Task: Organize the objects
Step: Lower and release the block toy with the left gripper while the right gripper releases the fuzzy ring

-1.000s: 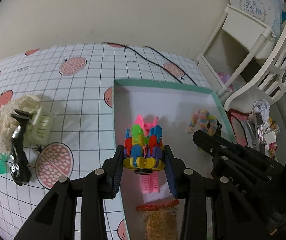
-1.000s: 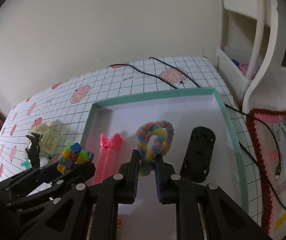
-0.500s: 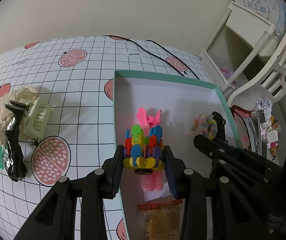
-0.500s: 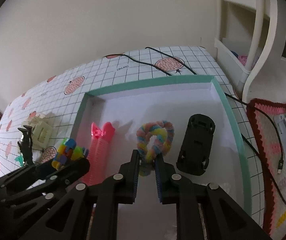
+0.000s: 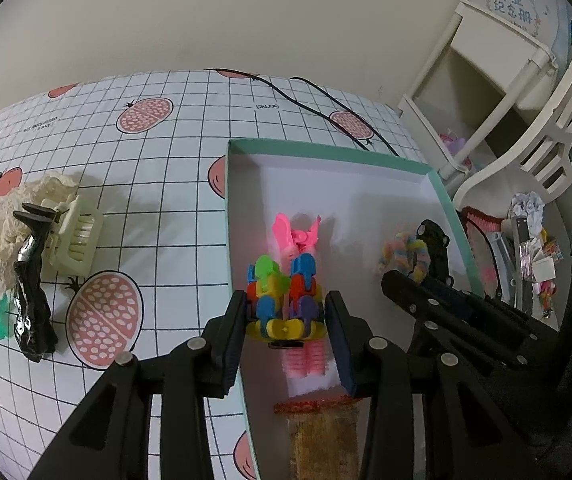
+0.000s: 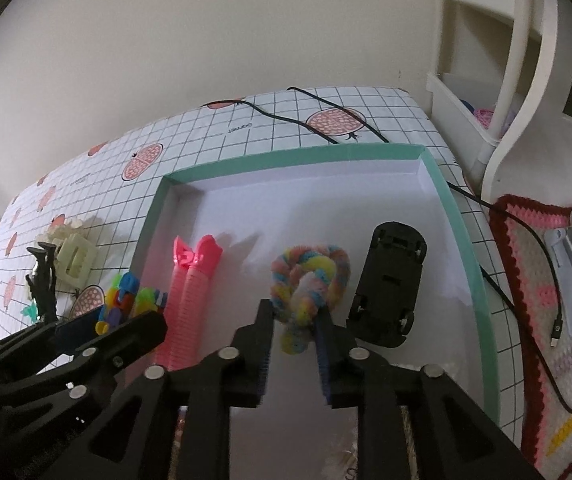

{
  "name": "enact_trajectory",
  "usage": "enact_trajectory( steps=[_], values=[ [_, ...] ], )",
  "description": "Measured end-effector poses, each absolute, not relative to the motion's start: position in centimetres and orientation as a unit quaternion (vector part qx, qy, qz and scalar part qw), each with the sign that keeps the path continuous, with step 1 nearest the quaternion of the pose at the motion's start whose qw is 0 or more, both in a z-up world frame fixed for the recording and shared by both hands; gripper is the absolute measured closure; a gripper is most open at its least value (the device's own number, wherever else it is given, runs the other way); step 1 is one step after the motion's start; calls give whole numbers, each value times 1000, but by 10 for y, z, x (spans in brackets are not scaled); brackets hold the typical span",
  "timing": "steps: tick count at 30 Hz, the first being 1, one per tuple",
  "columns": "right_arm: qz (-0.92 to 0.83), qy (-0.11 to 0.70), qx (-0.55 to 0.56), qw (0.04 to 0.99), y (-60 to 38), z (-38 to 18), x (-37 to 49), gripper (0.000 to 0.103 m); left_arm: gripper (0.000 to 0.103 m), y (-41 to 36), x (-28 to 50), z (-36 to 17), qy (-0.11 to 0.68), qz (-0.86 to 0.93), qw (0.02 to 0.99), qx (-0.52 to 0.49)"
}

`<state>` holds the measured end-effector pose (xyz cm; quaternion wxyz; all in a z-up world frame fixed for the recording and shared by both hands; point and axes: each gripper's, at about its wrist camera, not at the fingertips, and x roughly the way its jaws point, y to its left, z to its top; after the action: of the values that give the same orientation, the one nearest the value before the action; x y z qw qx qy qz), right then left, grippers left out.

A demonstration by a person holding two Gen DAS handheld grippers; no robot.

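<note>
Clips, a cream claw clip and a black one, are seen lying on the tablecloth at far left. A multicoloured clip is clamped in the left gripper above the tray; a pastel scrunchie is pinched by the right gripper, beside a black toy car.

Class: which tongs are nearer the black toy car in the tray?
Right. The right tongs, shut on the rainbow loop, sit just beside the black toy car; the left tongs are beyond the pink tubes.
</note>
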<state>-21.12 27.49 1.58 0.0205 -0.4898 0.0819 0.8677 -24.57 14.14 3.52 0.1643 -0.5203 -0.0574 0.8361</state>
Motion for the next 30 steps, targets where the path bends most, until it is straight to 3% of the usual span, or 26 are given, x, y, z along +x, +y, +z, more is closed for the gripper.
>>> enact_trajectory(
  steps=[2,5,7,24,30],
  values=[
    [868,82,-490,22,275,16,-212,76,62,141,-246,36,-59,836,165,-521],
    [867,85,-490,24,276,16,-212,63,57,139,-245,38,-63,836,164,-520],
    [868,89,-489,24,278,17,-211,63,53,138,-246,40,-62,838,161,-517],
    [880,98,-465,24,282,44,-208,63,52,126,-249,65,-83,848,158,-500],
    [879,92,-467,27,280,44,-208,63,40,117,-251,67,-86,852,134,-499]
  ],
)
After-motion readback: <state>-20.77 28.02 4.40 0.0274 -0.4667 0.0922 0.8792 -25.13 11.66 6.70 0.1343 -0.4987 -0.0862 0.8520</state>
